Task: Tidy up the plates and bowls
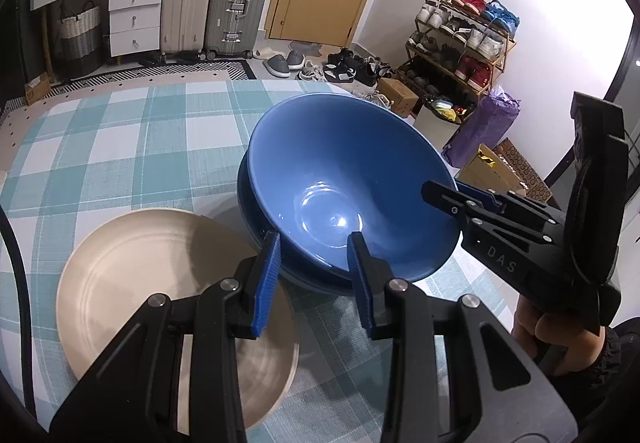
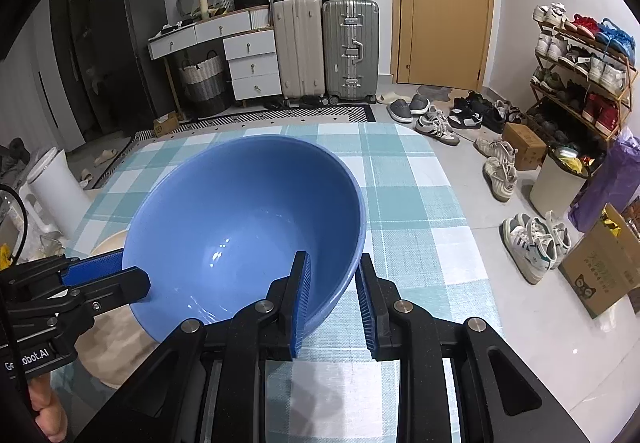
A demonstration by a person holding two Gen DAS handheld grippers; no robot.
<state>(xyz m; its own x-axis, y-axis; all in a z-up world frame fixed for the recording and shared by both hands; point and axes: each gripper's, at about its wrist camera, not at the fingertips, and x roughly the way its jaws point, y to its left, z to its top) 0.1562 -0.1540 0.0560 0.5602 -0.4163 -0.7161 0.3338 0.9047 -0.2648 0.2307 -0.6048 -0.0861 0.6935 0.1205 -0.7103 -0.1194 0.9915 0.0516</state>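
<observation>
- Left claw (image 1: 314,275), lower centre of its frame, clamps the near rim of the blue bowl (image 1: 344,183); right claw (image 2: 333,295) clamps the opposite rim.
- Bowl sits tilted at frame centre, over a darker dish (image 1: 256,219) on the table (image 1: 120,131).
- Step judged: nesting the bowl; next move calls for levelling, seating, then releasing both claws.
- Left view alone shows the dark dish and most of the cream plate (image 1: 132,283), lower left; right view shows only the plate's edge.
</observation>
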